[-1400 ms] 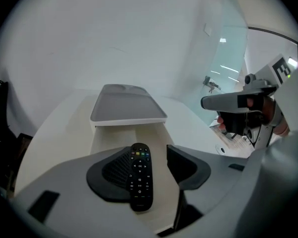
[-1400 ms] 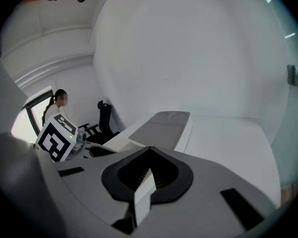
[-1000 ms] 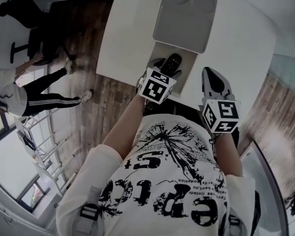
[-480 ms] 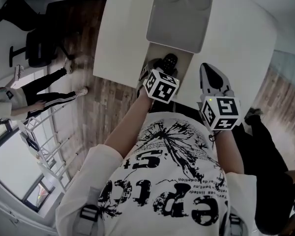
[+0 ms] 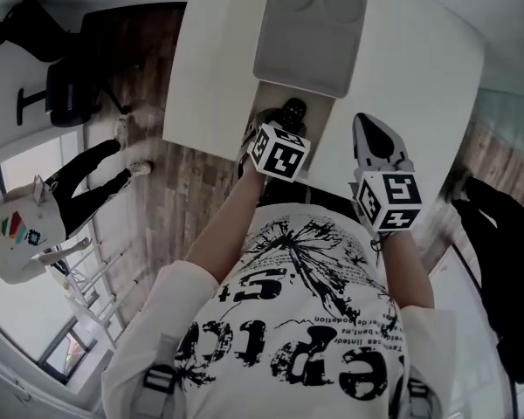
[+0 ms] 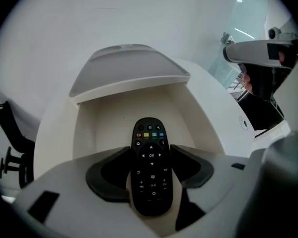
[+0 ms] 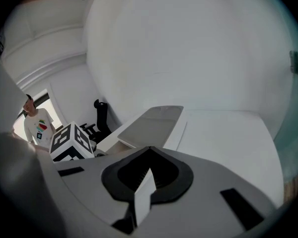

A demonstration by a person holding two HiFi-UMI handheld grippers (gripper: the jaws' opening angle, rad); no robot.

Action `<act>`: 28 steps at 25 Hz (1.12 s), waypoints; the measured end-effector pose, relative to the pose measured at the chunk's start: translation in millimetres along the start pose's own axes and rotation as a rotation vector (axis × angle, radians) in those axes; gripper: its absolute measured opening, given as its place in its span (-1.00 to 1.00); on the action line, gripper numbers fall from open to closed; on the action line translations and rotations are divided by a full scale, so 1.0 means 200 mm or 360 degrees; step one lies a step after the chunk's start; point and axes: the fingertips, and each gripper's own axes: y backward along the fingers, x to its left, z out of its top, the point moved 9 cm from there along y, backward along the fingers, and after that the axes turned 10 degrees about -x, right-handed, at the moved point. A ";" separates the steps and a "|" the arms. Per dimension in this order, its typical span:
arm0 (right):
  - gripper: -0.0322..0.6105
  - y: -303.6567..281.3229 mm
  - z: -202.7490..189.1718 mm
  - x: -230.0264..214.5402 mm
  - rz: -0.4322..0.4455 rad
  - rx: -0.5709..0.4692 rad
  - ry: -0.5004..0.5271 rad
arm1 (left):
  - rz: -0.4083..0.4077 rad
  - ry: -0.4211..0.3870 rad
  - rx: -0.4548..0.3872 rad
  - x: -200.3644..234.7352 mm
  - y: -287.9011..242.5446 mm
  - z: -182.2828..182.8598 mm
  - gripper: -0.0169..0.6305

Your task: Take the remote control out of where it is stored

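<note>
- Your left gripper (image 6: 151, 150) points steeply down into the storage. Its jaws are spread and have just been closing a little. The remote control (image 6: 152, 180) lies between them with one dark pad along each long side. I see no firm squeeze on it yet.
- Your right gripper (image 7: 149, 150) has its jaws pressed together on nothing. It hangs over the bare white table (image 7: 223, 133), beside the storage, and takes no part in the pick.
- The remote control lies flat, buttons up, on the floor of the open compartment (image 6: 99, 128), with its top end toward the back wall. It has not been lifted.
- The grey lid (image 6: 129, 71) lies beyond the opening and leaves it uncovered, so access looks settled.
- As I judge it, the opening and the reach are done, and your left gripper is lined up with the remote's length.
- What is left is to finish closing on the remote's sides, raise it clear of the compartment walls and bring it out onto the table.
- That puts the task at about the midpoint, with the grasp itself as the step in hand.
</note>
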 end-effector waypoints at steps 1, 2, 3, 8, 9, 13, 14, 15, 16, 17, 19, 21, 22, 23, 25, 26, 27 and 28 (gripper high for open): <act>-0.90 0.01 0.00 0.00 -0.0007 -0.0009 0.0001 | -0.0010 0.0012 0.0003 0.00 0.00 0.00 -0.14; -0.90 0.01 0.01 0.00 -0.0013 -0.0020 0.0001 | -0.0025 0.0034 0.0003 0.01 0.00 0.00 -0.14; -0.90 0.02 0.01 0.00 -0.0017 -0.0032 0.0004 | -0.0048 0.0066 -0.0004 0.02 0.01 0.00 -0.14; -0.90 0.10 0.08 0.04 -0.0029 -0.0090 0.0026 | -0.0108 0.0174 -0.0124 0.01 0.20 0.08 -0.14; -0.90 0.12 0.10 0.05 -0.0030 -0.0104 0.0029 | -0.0094 0.0157 -0.0178 0.01 0.26 0.10 -0.14; -0.90 0.17 0.19 0.10 -0.0025 -0.0189 0.0070 | -0.0060 0.0104 -0.0439 0.00 0.46 0.26 -0.14; -0.90 0.18 0.21 0.12 -0.0022 -0.0215 0.0086 | -0.0058 0.0095 -0.0499 -0.01 0.51 0.29 -0.14; -0.90 0.19 0.24 0.13 -0.0020 -0.0242 0.0103 | -0.0058 0.0080 -0.0563 -0.02 0.57 0.33 -0.14; -0.90 0.21 0.26 0.15 -0.0018 -0.0270 0.0119 | -0.0058 0.0060 -0.0628 -0.03 0.62 0.36 -0.14; -0.90 0.23 0.27 0.17 -0.0018 -0.0294 0.0133 | -0.0057 0.0039 -0.0693 -0.04 0.67 0.39 -0.14; -0.90 0.28 0.30 0.21 -0.0018 -0.0333 0.0147 | -0.0062 0.0011 -0.0840 -0.08 0.80 0.43 -0.14; -0.90 0.33 0.32 0.24 -0.0022 -0.0375 0.0160 | -0.0081 -0.0006 -0.1041 -0.11 0.92 0.47 -0.14; -0.90 0.35 0.34 0.25 -0.0025 -0.0404 0.0173 | -0.0093 -0.0015 -0.1161 -0.13 0.97 0.49 -0.14; -0.90 0.36 0.37 0.26 -0.0028 -0.0438 0.0190 | -0.0104 -0.0025 -0.1283 -0.13 1.02 0.52 -0.14; -0.90 0.38 0.43 0.28 -0.0034 -0.0513 0.0229 | -0.0114 -0.0043 -0.1485 -0.13 1.12 0.56 -0.14; -0.90 0.39 0.47 0.29 -0.0035 -0.0551 0.0246 | -0.0112 -0.0051 -0.1560 -0.13 1.16 0.58 -0.14; -0.90 0.41 0.50 0.31 -0.0037 -0.0590 0.0259 | -0.0106 -0.0061 -0.1621 -0.13 1.20 0.59 -0.14; -0.90 0.42 0.53 0.32 -0.0039 -0.0629 0.0268 | -0.0101 -0.0074 -0.1673 -0.13 1.24 0.60 -0.14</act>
